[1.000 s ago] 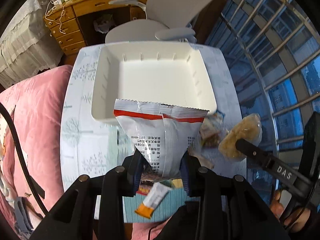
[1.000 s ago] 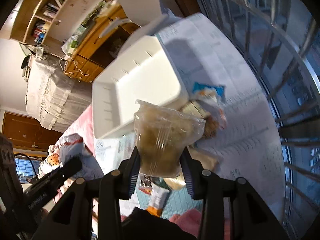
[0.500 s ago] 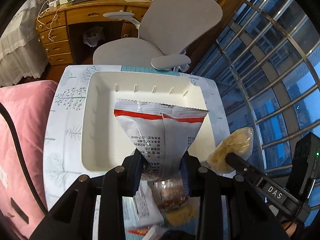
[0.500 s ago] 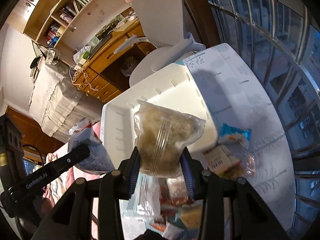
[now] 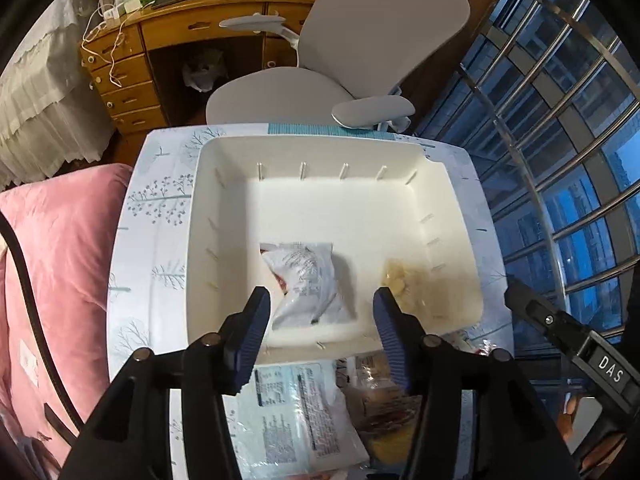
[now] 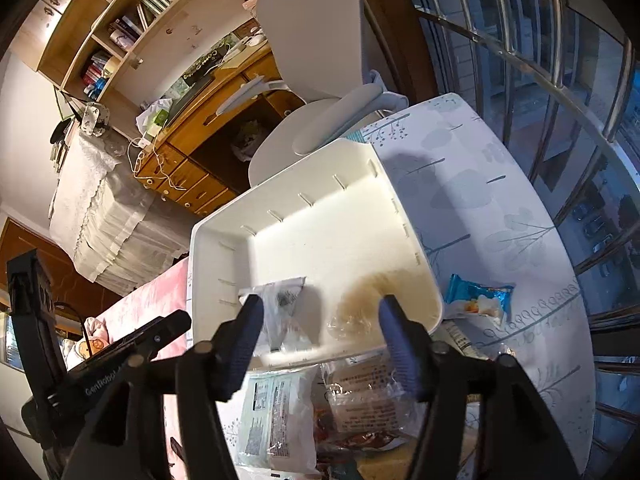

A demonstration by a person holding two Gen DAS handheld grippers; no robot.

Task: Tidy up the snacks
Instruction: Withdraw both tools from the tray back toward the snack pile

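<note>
A white bin (image 5: 224, 152) (image 6: 216, 236) stands on the patterned table. Inside it lie a silver snack packet (image 5: 308, 280) (image 6: 282, 312) and a clear bag of yellowish snacks (image 5: 404, 280) (image 6: 360, 304), blurred by motion. My left gripper (image 5: 320, 312) is open and empty above the bin's near edge. My right gripper (image 6: 320, 320) is open and empty above the near edge too. More packets (image 5: 296, 412) (image 6: 280, 416) lie on the table in front of the bin.
A blue snack packet (image 6: 476, 298) lies on the table right of the bin. A grey office chair (image 5: 360, 40) and a wooden desk (image 5: 168, 40) stand beyond the table. A pink cushion (image 5: 52, 248) lies left; window bars (image 5: 560, 120) are on the right.
Both grippers opened and let go: the silver packet and the clear snack bag dropped into the bin. Both grippers moved forward over the bin's near edge.
</note>
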